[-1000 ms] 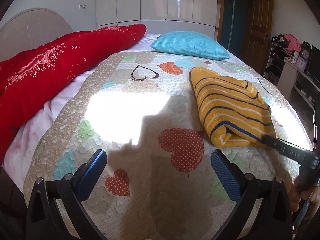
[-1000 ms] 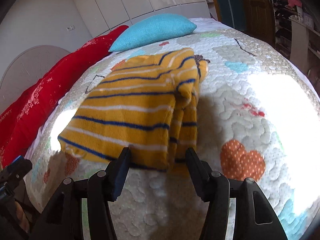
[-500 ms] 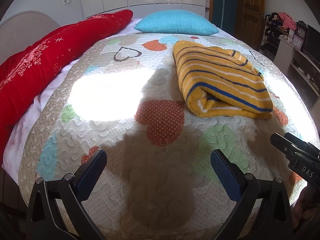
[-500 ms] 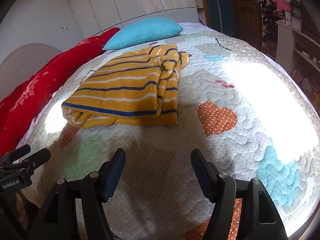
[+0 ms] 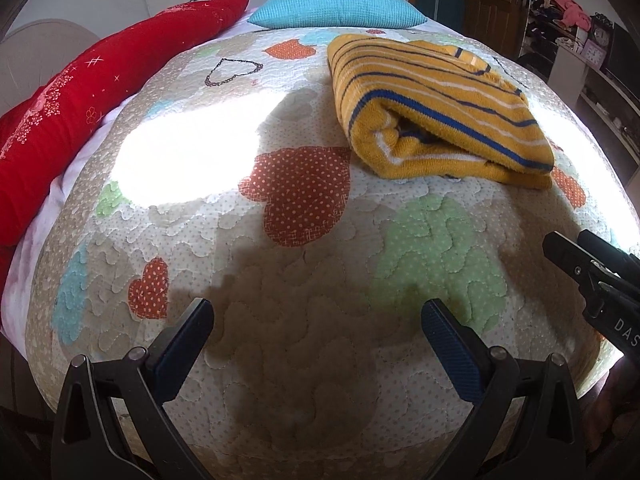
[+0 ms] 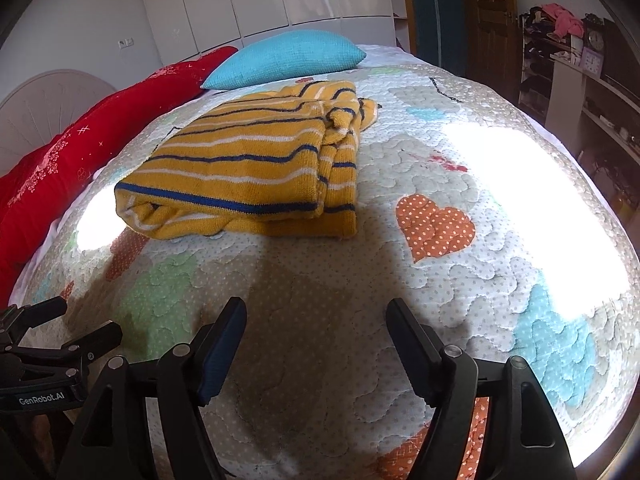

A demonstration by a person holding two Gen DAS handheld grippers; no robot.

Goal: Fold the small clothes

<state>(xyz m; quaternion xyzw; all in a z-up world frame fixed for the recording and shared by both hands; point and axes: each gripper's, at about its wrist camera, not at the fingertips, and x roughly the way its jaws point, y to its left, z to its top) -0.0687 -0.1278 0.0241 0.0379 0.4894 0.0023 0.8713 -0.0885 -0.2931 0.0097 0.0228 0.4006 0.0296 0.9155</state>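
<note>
A yellow sweater with blue and white stripes (image 5: 436, 108) lies folded on the heart-patterned quilt (image 5: 304, 280), also in the right wrist view (image 6: 248, 172). My left gripper (image 5: 318, 336) is open and empty, held over the quilt's near part, well short of the sweater. My right gripper (image 6: 316, 336) is open and empty, also short of the sweater. The right gripper shows at the right edge of the left wrist view (image 5: 592, 276). The left gripper shows at the left edge of the right wrist view (image 6: 48, 344).
A long red cushion (image 5: 80, 100) lies along the bed's left side. A turquoise pillow (image 5: 340, 10) sits at the far end. Shelves with clutter (image 6: 580, 64) and a wooden door (image 6: 488, 16) stand right of the bed.
My right gripper let go of the sweater's near edge and drew back. Both grippers pulled away toward the bed's near edge. The sweater stays folded.
</note>
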